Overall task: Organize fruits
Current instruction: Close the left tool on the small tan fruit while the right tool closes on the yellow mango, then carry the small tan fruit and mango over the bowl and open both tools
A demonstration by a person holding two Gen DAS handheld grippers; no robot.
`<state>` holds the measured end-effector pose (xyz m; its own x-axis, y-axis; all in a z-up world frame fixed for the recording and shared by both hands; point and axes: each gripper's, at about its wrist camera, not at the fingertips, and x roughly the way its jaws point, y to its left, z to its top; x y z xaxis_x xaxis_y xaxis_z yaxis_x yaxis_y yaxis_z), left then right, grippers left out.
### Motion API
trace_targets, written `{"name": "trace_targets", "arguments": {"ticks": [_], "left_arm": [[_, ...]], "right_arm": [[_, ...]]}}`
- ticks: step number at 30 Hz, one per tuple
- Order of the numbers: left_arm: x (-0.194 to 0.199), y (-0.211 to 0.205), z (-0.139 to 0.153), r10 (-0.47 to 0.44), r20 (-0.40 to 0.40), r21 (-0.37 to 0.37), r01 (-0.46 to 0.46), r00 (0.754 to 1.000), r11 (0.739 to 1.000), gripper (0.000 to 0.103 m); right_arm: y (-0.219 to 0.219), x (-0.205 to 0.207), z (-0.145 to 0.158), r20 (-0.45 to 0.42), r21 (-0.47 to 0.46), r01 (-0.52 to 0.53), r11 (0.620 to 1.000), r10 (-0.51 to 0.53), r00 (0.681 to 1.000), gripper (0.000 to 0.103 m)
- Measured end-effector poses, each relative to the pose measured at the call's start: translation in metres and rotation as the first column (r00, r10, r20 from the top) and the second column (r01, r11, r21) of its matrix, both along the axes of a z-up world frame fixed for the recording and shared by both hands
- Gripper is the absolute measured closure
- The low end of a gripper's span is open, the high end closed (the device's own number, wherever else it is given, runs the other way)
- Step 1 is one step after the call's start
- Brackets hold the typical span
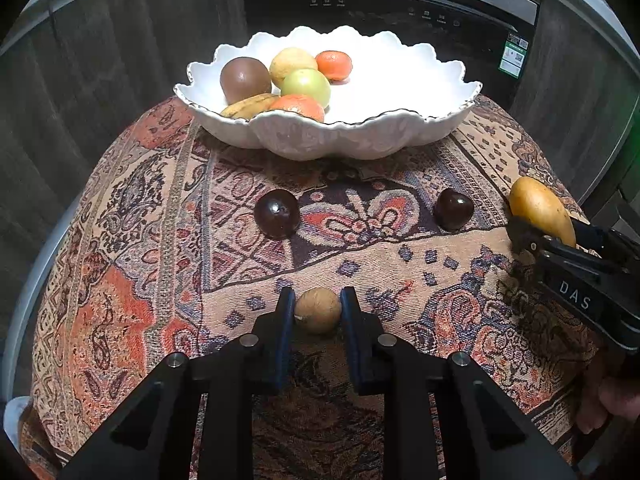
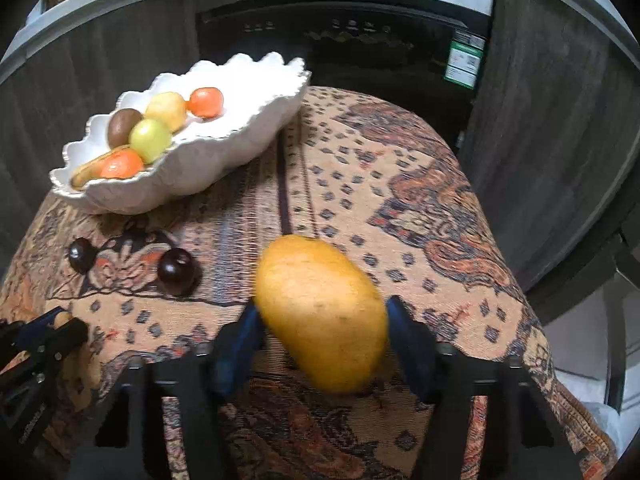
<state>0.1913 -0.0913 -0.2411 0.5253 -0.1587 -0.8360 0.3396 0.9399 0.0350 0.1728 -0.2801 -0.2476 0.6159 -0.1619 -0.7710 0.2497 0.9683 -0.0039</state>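
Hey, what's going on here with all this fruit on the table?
A person is gathering fruit into the white bowl, a gripper in each hand. The left gripper is shut on a small tan fruit lying on the cloth. The right gripper has a mango between its fingers, which look pressed against it. Two dark plums are left on the cloth; six fruits are already in the bowl.

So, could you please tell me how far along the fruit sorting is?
Six fruits already sit in the white bowl. The left gripper is shut on a small brown fruit; the right gripper brackets the mango. Two dark plums remain on the cloth.
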Motion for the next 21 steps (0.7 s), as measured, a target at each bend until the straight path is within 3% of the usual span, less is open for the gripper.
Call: {"name": "trace_targets", "arguments": {"ticks": [21], "left_arm": [[-0.003,0.002,0.028,0.014,0.044,-0.011,-0.014,0.999,1.0,0.08]], "right_arm": [[0.001,-0.009,0.022,0.054,0.008,-0.002,1.0,0.002,0.999,0.048]]}}
